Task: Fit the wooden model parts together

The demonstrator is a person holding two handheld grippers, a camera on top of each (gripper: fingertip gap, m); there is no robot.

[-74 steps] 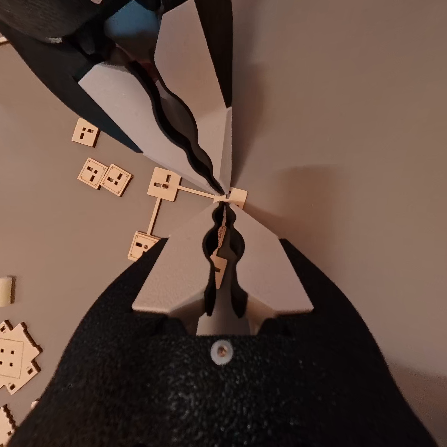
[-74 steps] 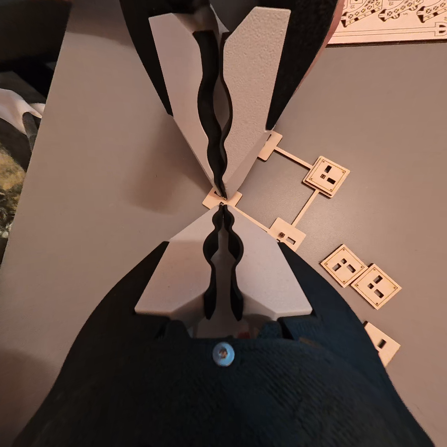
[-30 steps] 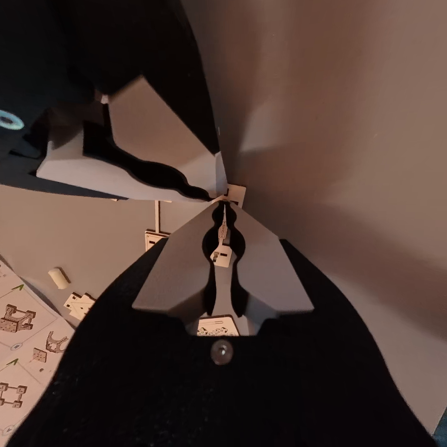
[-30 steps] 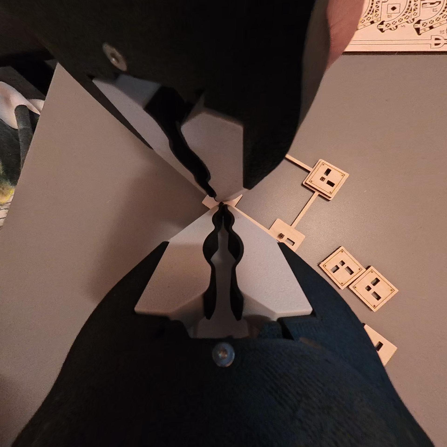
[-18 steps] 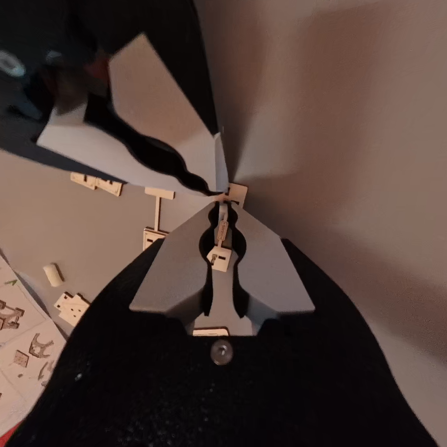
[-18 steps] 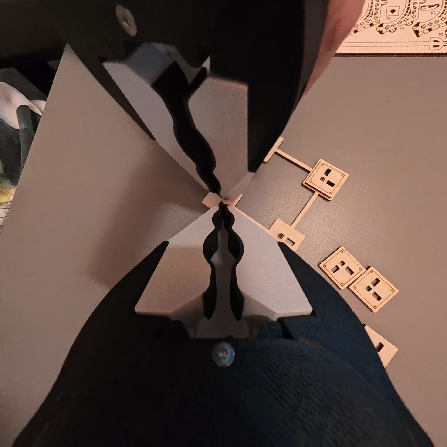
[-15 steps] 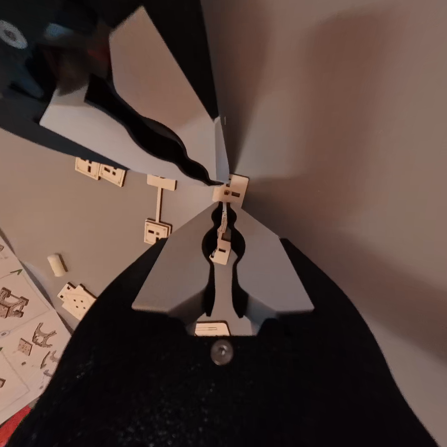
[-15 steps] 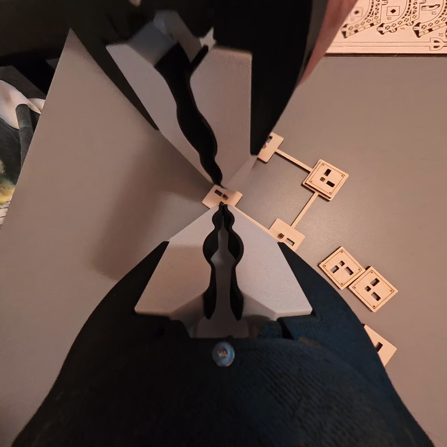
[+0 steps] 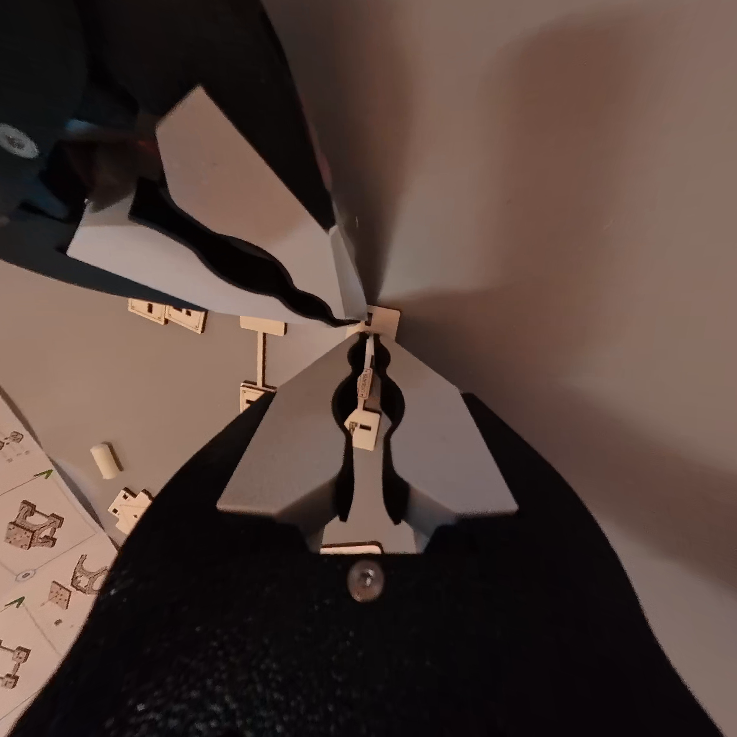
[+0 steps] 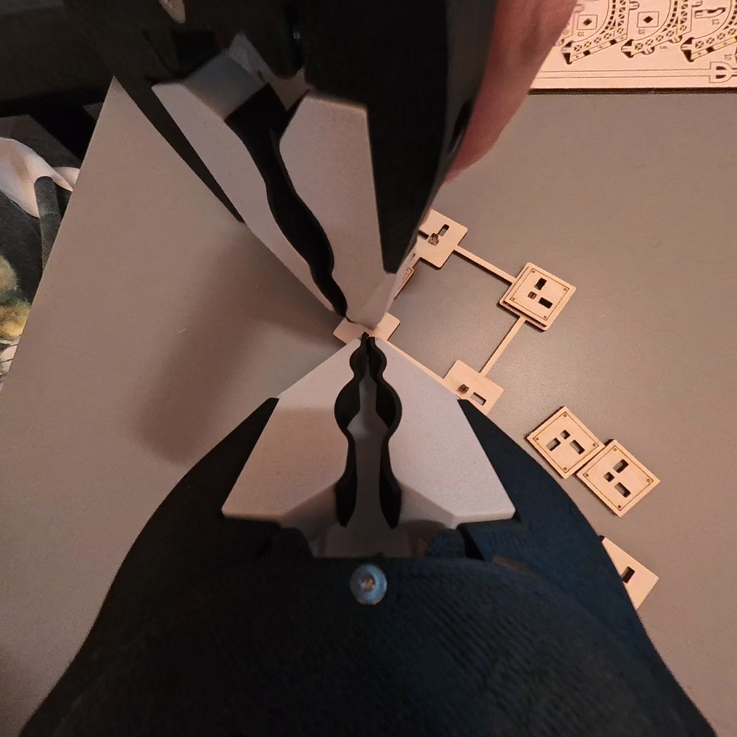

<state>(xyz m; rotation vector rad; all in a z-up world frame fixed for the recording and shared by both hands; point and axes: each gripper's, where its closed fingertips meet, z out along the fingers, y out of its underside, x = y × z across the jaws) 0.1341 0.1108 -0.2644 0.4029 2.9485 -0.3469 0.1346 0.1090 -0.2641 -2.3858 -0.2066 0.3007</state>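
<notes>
Both tools meet tip to tip: the left tool pinches a thin wooden strip, the right tool is pressed together on the frame's corner square.

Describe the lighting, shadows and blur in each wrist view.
Left wrist view: dim warm light, a broad soft shadow over the table, the right gripper slightly motion-blurred, strong wide-angle stretch at the edges. Right wrist view: brighter, the loose square plates crisp, the left gripper and the hand holding it soft, a shadow lying left of the grippers.
</notes>
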